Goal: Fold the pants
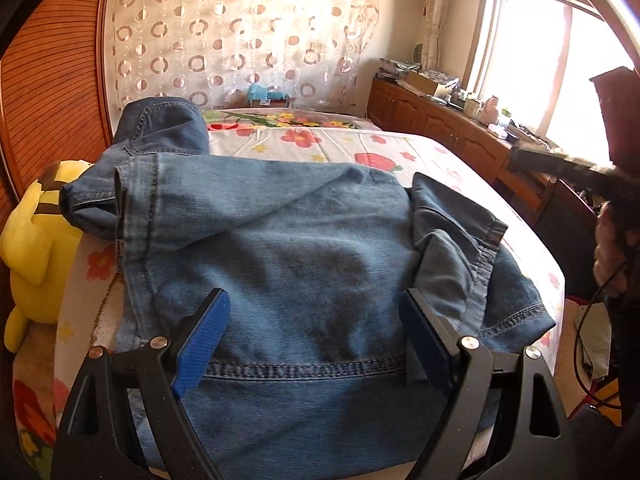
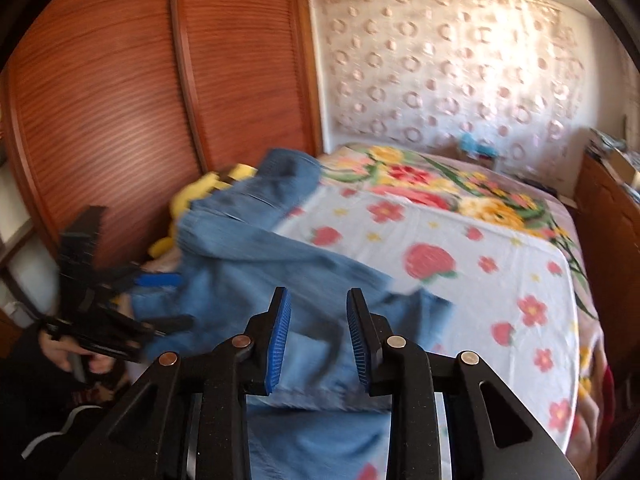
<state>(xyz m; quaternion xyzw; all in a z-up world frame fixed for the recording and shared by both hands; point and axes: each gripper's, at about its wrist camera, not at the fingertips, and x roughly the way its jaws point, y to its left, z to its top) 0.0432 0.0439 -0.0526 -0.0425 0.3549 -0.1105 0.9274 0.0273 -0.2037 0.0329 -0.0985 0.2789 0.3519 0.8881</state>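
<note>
**Inspector:** Start nearest the lens. Your left gripper [image 1: 314, 336] stands wide open at the bottom of its frame, the denim showing between its blue pads [image 1: 202, 342] but not pinched. It has hold of nothing.

**Operator:** And the right?

**Inspector:** Your right gripper [image 2: 318, 334] sits at lower centre of its view, jaws parted by a narrow gap. No cloth is clamped there either; the pants [image 1: 288, 248] lie beneath and beyond it. That picture is blurred, so I judge the hand is travelling.

**Operator:** Where do the pants stand?

**Inspector:** Bunched across the near end of the bed [image 1: 420, 148], filling mid-frame, one leg turned back over the body and a cuff raised at upper left. I would call that a fold laid but not squared; both tools empty suits a re-grip.

**Operator:** Surroundings?

**Inspector:** A flowered sheet covers the bed. A yellow plush toy [image 1: 36, 236] lies at the left edge, touching the denim. Behind, a slatted wooden wardrobe [image 2: 120, 100], a ring-patterned curtain [image 1: 240, 36], and a cluttered cabinet [image 1: 448, 120] under the window at upper right.
</note>
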